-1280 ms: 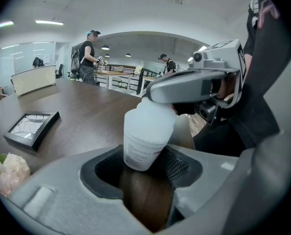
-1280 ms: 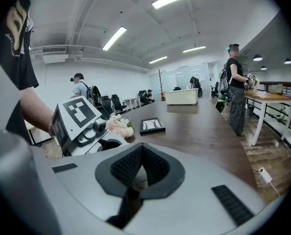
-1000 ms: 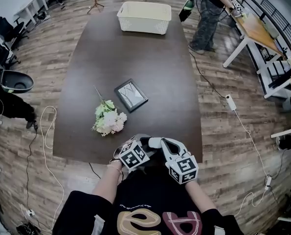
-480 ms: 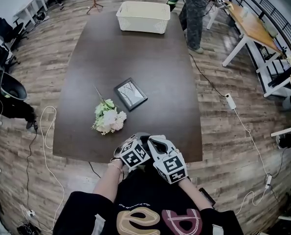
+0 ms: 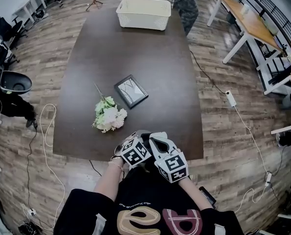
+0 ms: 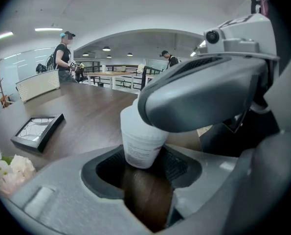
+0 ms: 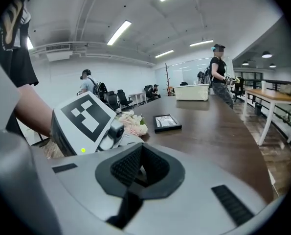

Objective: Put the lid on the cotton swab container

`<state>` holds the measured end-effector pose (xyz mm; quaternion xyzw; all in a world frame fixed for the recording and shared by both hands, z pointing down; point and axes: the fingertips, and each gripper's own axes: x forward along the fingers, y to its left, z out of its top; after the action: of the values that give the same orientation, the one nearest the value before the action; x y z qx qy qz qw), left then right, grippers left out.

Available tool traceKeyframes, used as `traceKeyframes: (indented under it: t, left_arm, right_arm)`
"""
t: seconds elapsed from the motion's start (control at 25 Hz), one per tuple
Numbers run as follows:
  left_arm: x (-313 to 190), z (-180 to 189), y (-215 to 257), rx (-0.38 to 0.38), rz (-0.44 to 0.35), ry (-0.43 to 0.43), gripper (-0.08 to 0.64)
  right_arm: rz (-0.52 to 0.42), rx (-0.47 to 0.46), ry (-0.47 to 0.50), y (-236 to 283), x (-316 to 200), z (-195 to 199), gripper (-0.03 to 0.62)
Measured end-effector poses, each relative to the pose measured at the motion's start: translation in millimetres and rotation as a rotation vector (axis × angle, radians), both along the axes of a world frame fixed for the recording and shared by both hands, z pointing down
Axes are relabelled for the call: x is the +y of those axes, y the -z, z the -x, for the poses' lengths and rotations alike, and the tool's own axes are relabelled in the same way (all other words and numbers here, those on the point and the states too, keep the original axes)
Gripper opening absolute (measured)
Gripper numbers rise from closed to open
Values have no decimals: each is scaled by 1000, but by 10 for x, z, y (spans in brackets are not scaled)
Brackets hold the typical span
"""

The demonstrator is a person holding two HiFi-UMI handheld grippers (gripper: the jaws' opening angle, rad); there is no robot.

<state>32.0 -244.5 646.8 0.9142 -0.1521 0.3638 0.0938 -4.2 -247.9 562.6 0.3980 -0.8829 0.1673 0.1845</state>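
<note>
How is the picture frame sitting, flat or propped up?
Flat: the picture frame lies face up on the table in every view.

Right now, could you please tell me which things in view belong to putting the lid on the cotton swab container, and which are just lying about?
For the job: cotton swab container, between the jaws of the left gripper, which have just been closing; right gripper over its top; lid not visible.
Lying about: flower bunch, picture frame, white basket, on the table.

A picture frame [image 5: 131, 91] lies mid-desk [image 5: 177, 72]: white basket [image 5: 143, 13] far beyond it, pale flowers [image 5: 108, 115] just beside it, left gripper [image 5: 139, 140] and right gripper [image 5: 156, 143] close together on its near side.
</note>
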Motion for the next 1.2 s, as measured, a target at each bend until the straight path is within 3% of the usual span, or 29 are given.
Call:
traceKeyframes:
  t: [0.32, 0.52, 0.84, 1.2]
  left_arm:
    - [2, -12, -3, 0, 6, -3, 225]
    - [3, -20, 7, -3, -15, 10, 227]
    - [25, 63, 86, 54, 31, 62, 229]
    - [203, 363, 297, 115, 37, 125, 229]
  right_arm:
    - [34, -23, -4, -11, 2, -9, 6]
    - [76, -109, -1, 43, 60, -35, 8]
    - [36, -244, -150, 302, -18, -434, 8]
    - [28, -238, -234, 285, 86, -722, 8]
